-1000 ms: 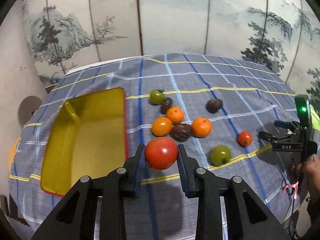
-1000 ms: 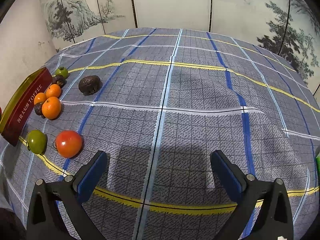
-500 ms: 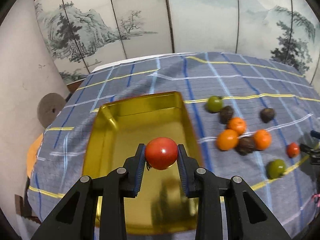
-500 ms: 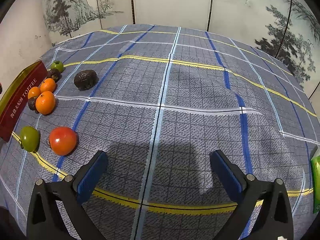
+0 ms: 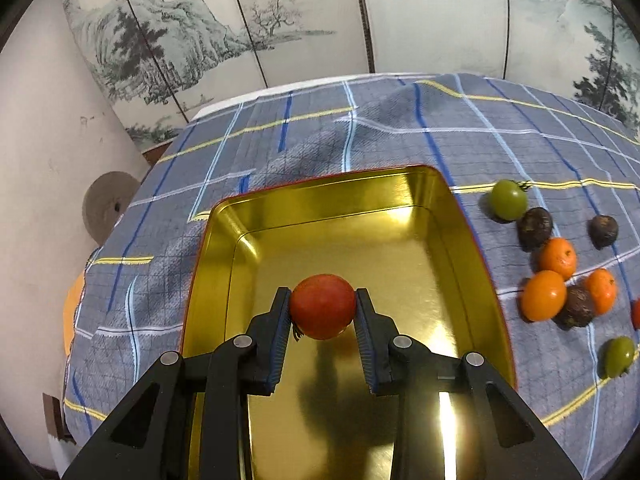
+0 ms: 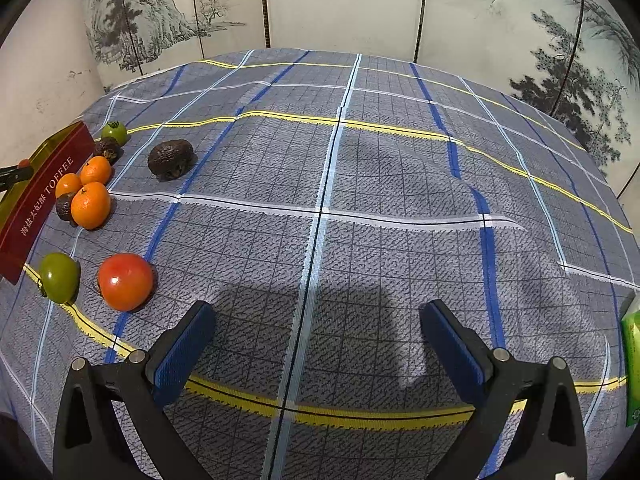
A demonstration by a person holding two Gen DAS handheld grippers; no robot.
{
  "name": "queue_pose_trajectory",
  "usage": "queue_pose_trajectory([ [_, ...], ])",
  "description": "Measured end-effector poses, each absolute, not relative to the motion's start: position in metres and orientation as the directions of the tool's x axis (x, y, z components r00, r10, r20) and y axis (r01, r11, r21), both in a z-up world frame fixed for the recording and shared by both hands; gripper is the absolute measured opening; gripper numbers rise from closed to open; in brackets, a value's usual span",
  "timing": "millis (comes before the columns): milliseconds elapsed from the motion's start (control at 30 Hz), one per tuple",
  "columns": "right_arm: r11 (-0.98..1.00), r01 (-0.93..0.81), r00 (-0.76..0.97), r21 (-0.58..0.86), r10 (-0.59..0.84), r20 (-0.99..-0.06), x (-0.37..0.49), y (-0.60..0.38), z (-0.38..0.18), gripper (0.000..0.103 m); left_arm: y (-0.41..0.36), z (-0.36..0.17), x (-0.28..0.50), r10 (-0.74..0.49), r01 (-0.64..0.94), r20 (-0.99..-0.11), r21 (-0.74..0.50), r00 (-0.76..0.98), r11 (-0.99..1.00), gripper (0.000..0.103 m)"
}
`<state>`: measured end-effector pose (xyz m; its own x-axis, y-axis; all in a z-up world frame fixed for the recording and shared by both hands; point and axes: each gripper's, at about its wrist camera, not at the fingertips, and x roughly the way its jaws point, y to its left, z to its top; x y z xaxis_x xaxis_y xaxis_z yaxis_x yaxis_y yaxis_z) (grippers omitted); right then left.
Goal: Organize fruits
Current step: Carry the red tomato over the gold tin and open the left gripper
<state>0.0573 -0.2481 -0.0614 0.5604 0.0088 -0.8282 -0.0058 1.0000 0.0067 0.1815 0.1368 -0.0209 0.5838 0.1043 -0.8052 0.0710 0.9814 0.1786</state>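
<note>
left hand-held gripper (image 5: 322, 312) clenching a red tomato (image 5: 322, 306) over the gold tin (image 5: 404, 192), right hand-held gripper (image 6: 318, 334) hanging released above the checked tabletop (image 6: 380, 208)

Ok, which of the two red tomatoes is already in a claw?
The red tomato over the gold tin, pinched by the left claw. The other tomato lies loose on the cloth beside a green one.

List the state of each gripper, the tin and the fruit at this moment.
Left gripper: shut on the red tomato, held over the tin.
Right gripper: open, holding nothing, above the cloth.
Tin: open, nothing lying in it.
Second red tomato: loose on the cloth.
Oranges, green tomatoes, dark fruits: loose beside the tin.
</note>
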Motion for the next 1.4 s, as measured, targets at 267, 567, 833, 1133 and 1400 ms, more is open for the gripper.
queue_pose_trajectory([
  [267,1.0,-0.004,0.552,0.011,0.011,-0.834,0.057,-0.249,-0.061,0.103,0.143,-0.027,0.204,0.128,0.071,-0.824,0.2,0.553,0.977,0.032],
  [567,1.0,-0.001,0.548,0.014,0.012,-0.837,0.058,-0.249,-0.061,0.103,0.145,-0.036,0.215,0.149,0.065,-0.855,0.208,0.496,0.976,0.032],
  [833,1.0,0.001,0.544,0.017,0.013,-0.839,0.058,-0.249,-0.061,0.103,0.146,-0.035,0.222,0.159,0.048,-0.861,0.207,0.483,0.977,0.032],
  [1133,1.0,0.004,0.542,0.02,0.015,-0.84,0.059,-0.249,-0.061,0.103,0.15,-0.035,0.235,0.204,0.013,-0.856,0.238,0.475,0.971,0.033],
  [1400,1.0,0.005,0.54,0.022,0.016,-0.842,0.059,-0.249,-0.061,0.103,0.153,-0.035,0.241,0.22,-0.013,-0.853,0.243,0.473,0.97,0.033],
])
